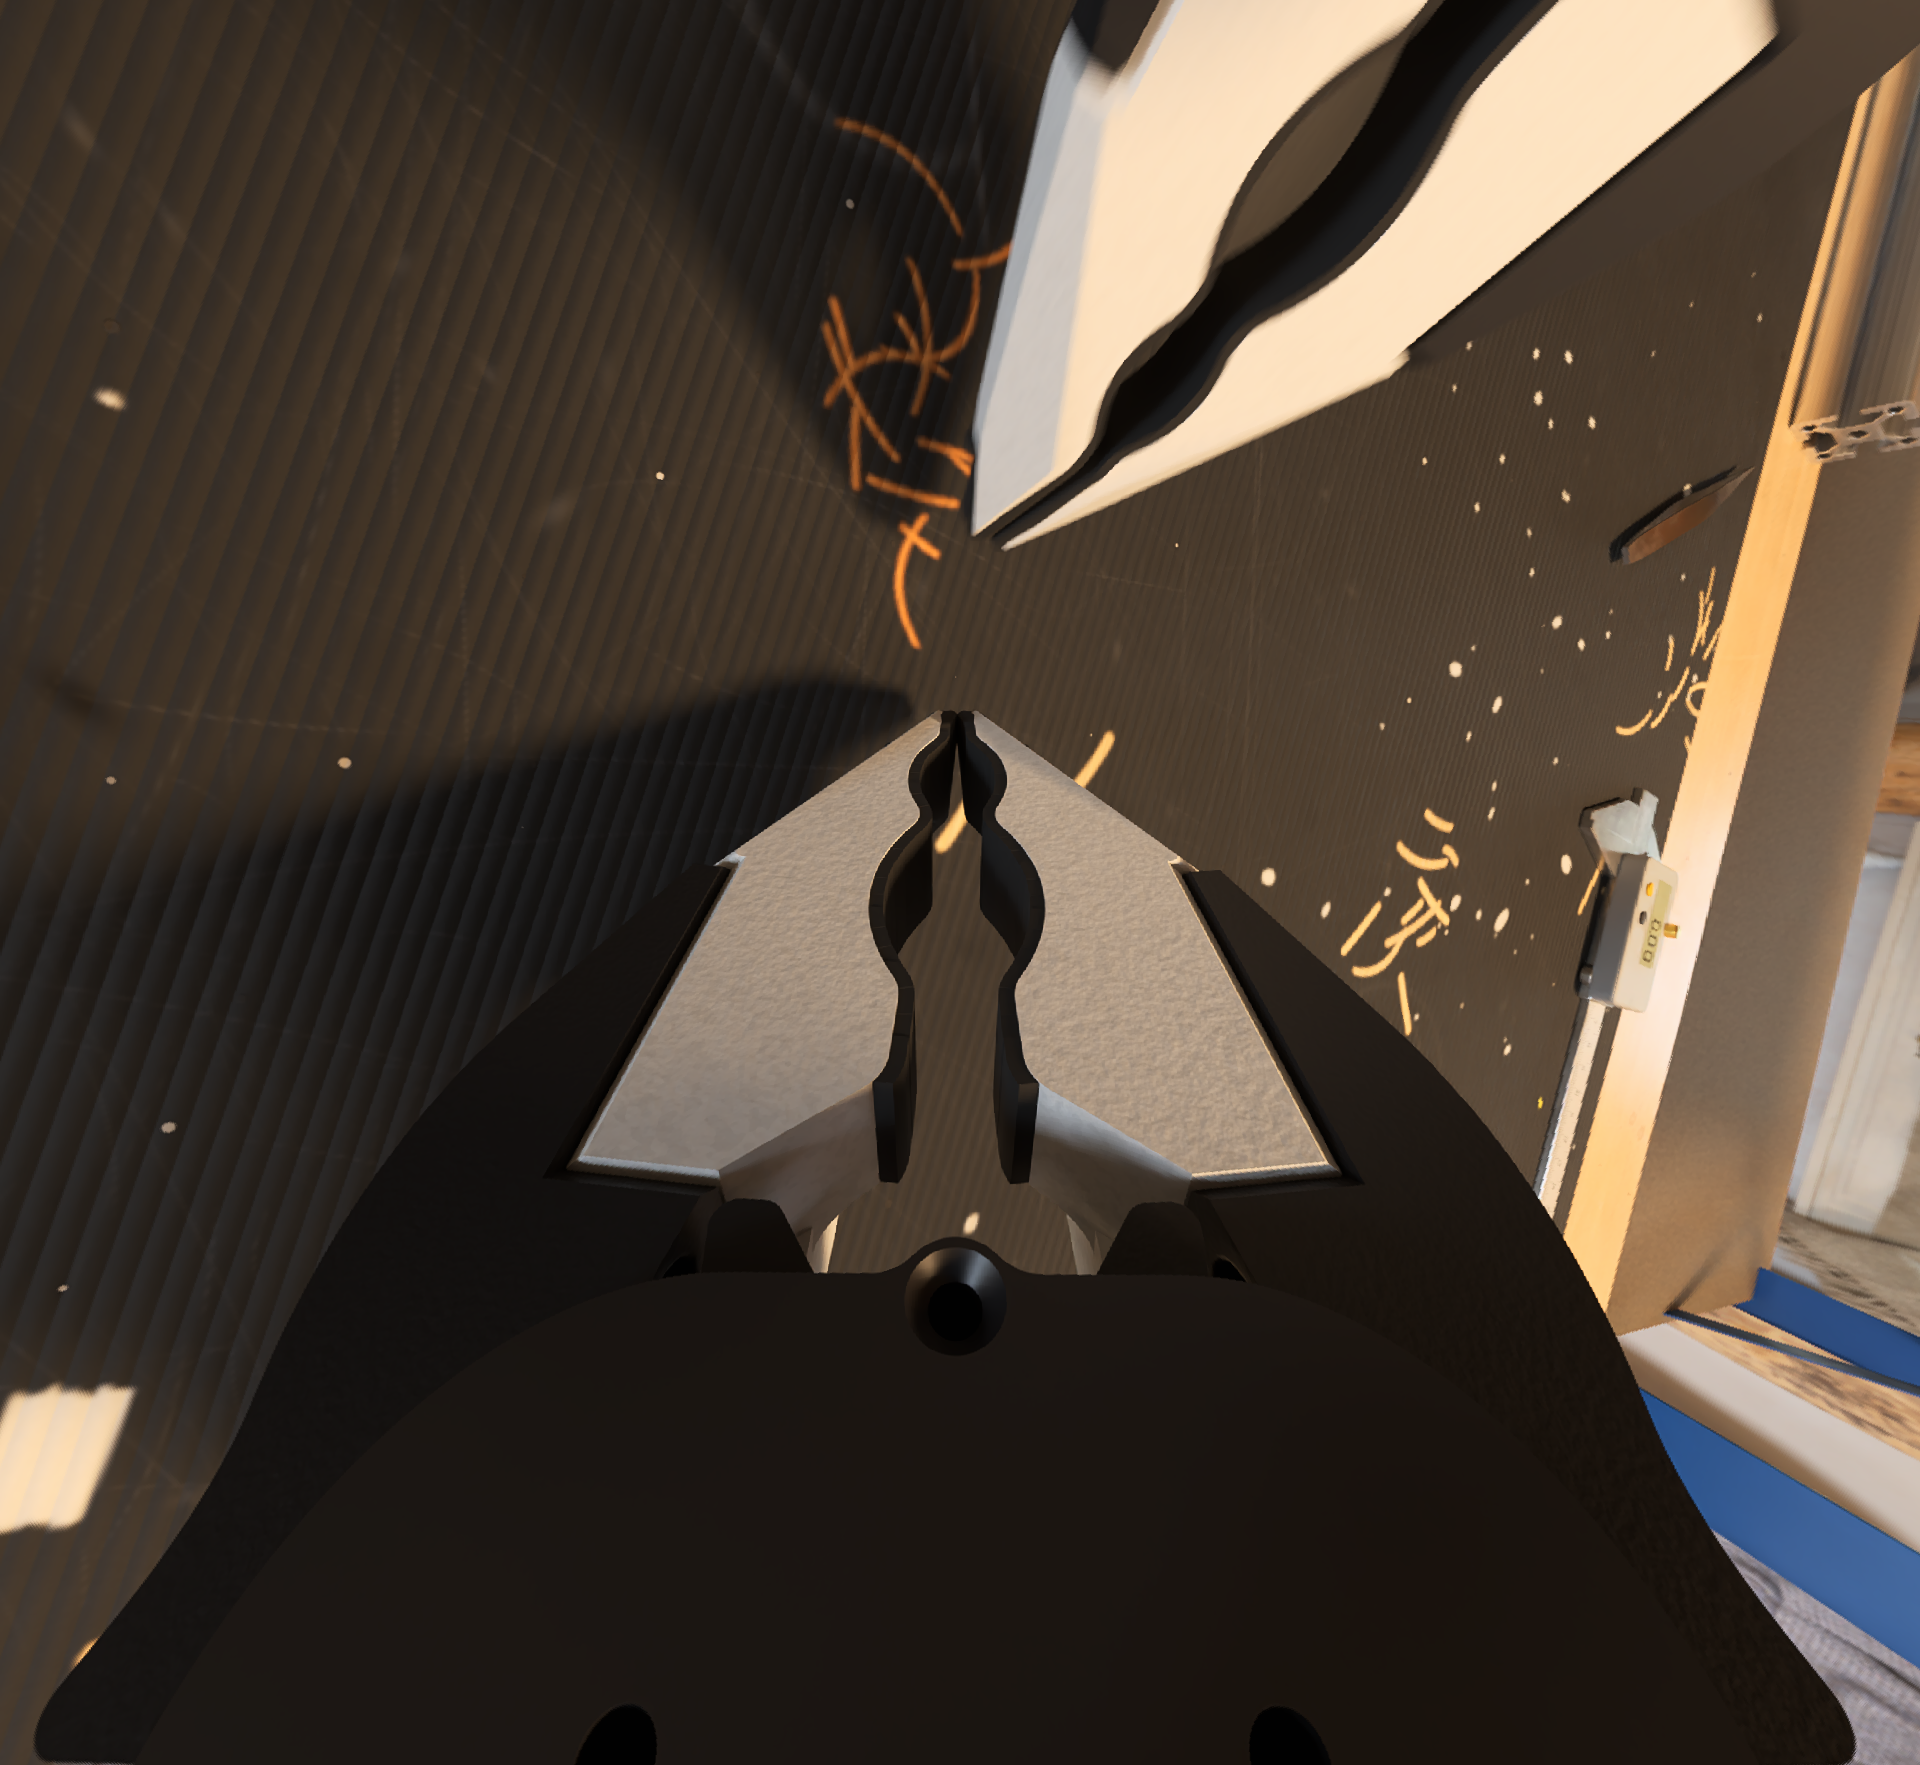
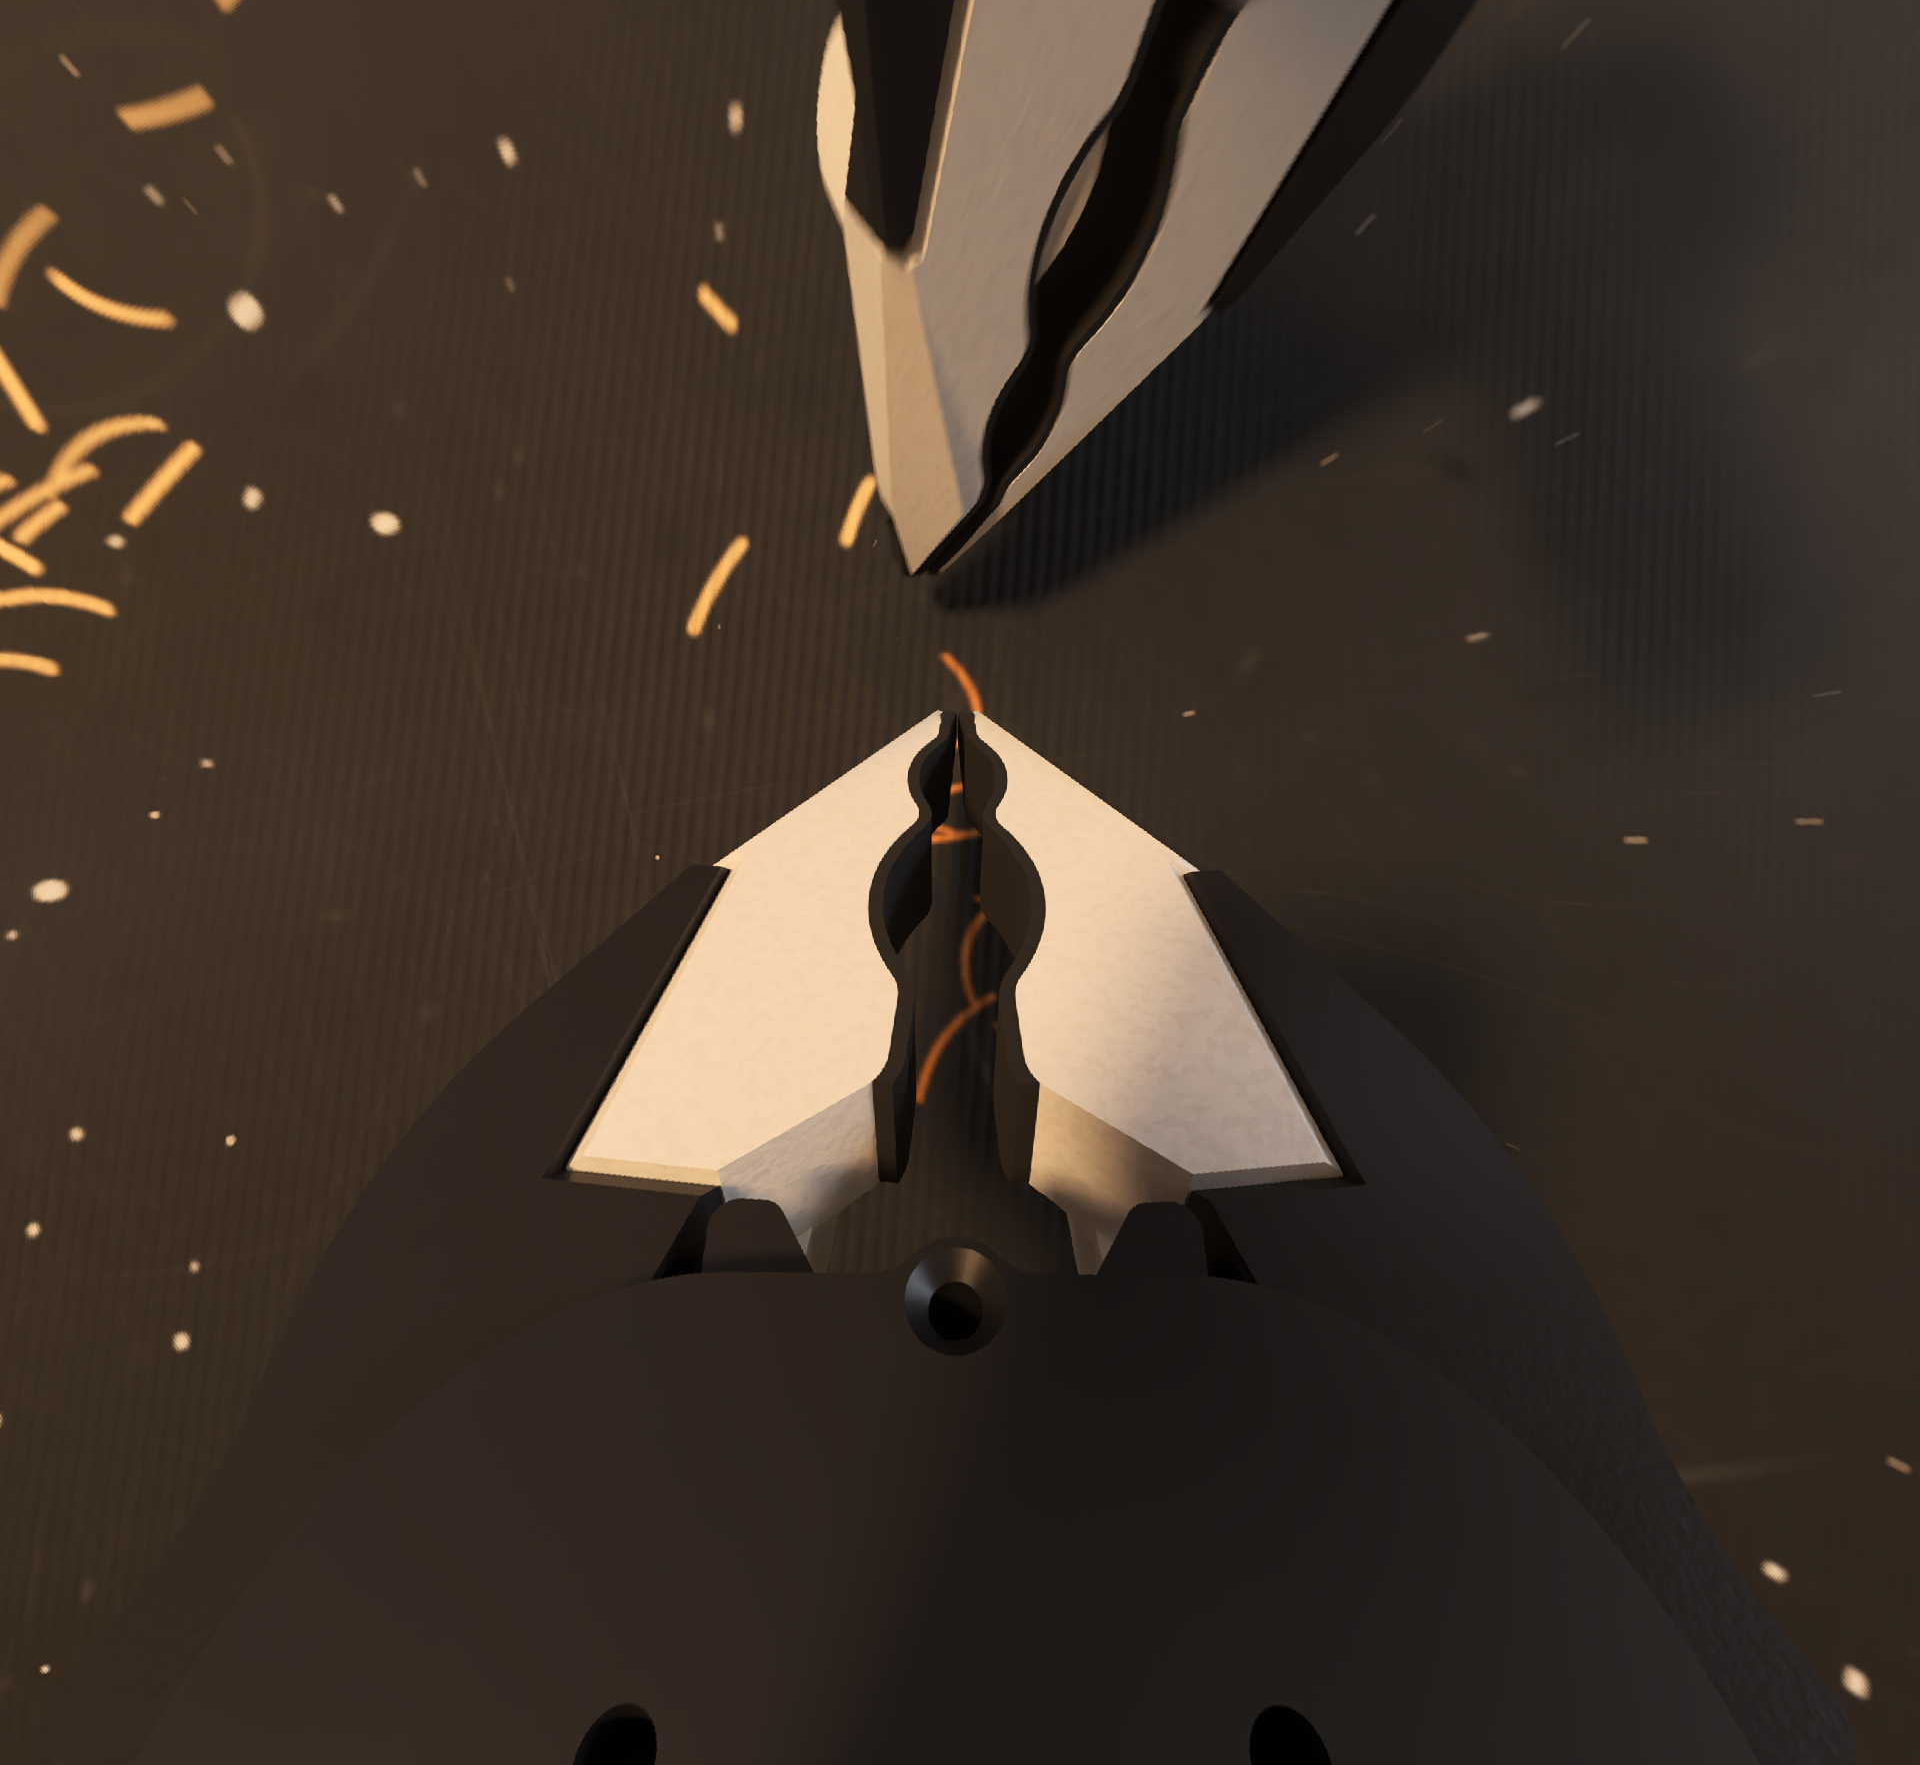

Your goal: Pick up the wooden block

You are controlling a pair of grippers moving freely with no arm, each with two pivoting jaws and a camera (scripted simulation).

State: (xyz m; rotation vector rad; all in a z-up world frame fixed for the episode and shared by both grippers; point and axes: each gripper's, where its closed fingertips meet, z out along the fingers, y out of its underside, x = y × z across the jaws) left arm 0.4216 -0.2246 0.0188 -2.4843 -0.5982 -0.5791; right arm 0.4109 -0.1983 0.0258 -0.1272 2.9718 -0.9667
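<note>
Table: dark ribbed surface filling both views, marked with orange scribbles and pale flecks, its pale edge showing at the right of the left wrist view; left gripper: black body with pale finger plates, pointed down at the table, jaws together at the tips, nothing between them; the same gripper enters the right wrist view from above, tips closed and close over the table, its shadow just beside it; right gripper: same build, jaws together, nothing held, orange marks visible through the slot behind the tips; seen in the left wrist view from the upper right, tips meeting, near the scribbles; the two sets of tips point toward each other, near but apart; small white device: at the table's right edge; dark flat disc: lying on the table near that edge; wooden block: not visible in either view, position cannot be told.
</note>
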